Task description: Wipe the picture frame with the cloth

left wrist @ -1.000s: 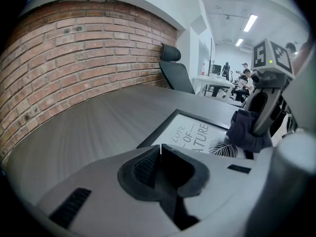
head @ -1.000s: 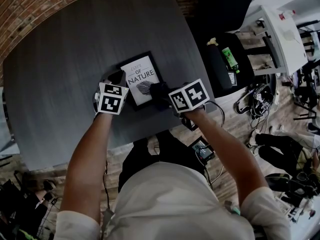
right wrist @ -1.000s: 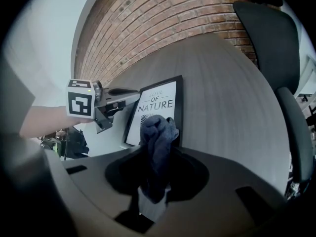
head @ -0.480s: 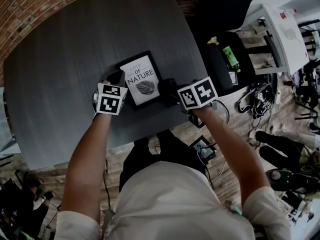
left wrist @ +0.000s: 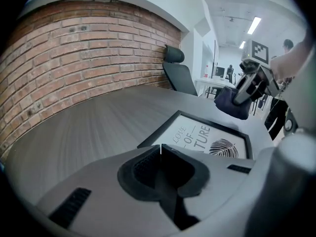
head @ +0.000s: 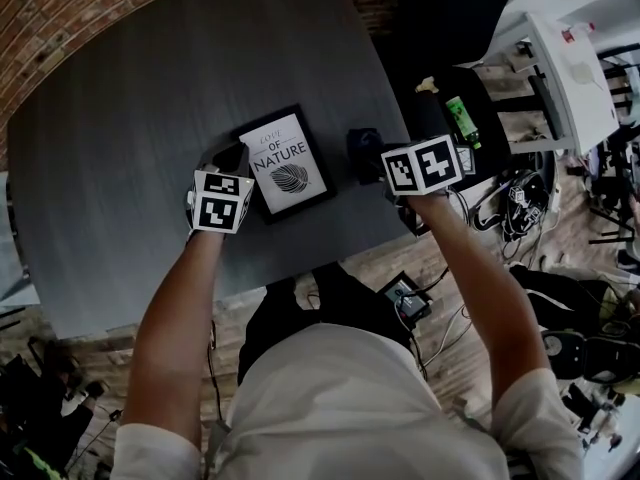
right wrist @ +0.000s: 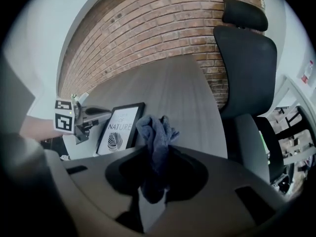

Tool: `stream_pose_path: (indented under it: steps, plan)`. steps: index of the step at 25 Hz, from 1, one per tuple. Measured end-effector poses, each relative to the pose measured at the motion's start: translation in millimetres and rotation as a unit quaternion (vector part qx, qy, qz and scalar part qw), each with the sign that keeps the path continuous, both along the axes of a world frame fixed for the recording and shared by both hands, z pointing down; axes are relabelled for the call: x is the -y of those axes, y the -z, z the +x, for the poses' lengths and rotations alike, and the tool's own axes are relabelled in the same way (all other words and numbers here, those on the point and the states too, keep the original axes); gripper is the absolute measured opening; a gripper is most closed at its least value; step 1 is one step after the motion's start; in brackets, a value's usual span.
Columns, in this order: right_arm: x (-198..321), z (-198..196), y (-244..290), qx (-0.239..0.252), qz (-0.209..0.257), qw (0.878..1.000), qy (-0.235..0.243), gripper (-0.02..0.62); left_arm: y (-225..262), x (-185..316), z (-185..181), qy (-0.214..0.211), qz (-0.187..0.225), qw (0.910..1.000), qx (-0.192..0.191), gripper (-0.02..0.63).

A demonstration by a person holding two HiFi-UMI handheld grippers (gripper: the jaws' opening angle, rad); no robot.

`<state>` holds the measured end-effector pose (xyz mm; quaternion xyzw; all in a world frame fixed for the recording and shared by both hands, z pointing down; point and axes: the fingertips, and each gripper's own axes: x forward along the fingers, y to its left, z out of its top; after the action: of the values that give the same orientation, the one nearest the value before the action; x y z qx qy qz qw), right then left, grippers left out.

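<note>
Task status: the wipe is not in contact at this moment.

- Picture frame (head: 287, 161): lies flat on the grey table (head: 120, 118), a little left of centre in the head view, print side up; in the right gripper view it sits at centre left (right wrist: 121, 127).
- Right gripper (head: 372, 154): jaws clamped on the cloth (head: 362, 146); the right gripper view shows the dark blue cloth (right wrist: 157, 132) pinched between the jaws, bunched and standing up past the tips; the cloth sits right of the frame, clear of its right edge and not touching it.
- Left gripper (head: 232, 156): at the frame's left edge; the left gripper view shows the jaws (left wrist: 161, 152) drawn together with only a hairline gap and nothing between them; the tip is just beside the frame's near corner; contact with the frame cannot be confirmed.

Assessment: the cloth is secured and the frame is within reach, so preparation is complete; no streak or dust shows on the glass, so how much wiping is done cannot be judged; a remaining pass would call for bringing the cloth leftward onto the glass; the left gripper is placed to steady the frame.
</note>
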<state>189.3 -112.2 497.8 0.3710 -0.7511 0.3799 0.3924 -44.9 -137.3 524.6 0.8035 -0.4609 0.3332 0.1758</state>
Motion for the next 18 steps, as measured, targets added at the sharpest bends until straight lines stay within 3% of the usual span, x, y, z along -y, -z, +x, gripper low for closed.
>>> stream_pose_path:
  steps: [8, 18]
  plan:
    - [52.8, -44.8, 5.4, 0.046, -0.008, 0.999, 0.012, 0.097, 2.7, 1.1, -0.6, 0.008, 0.006, 0.9999, -0.005, 0.017]
    - [114.6, -88.7, -2.8, 0.027, 0.010, 0.999, 0.034, 0.097, 1.9, 0.7, 1.2, 0.016, 0.008, 0.9998, -0.004, 0.015]
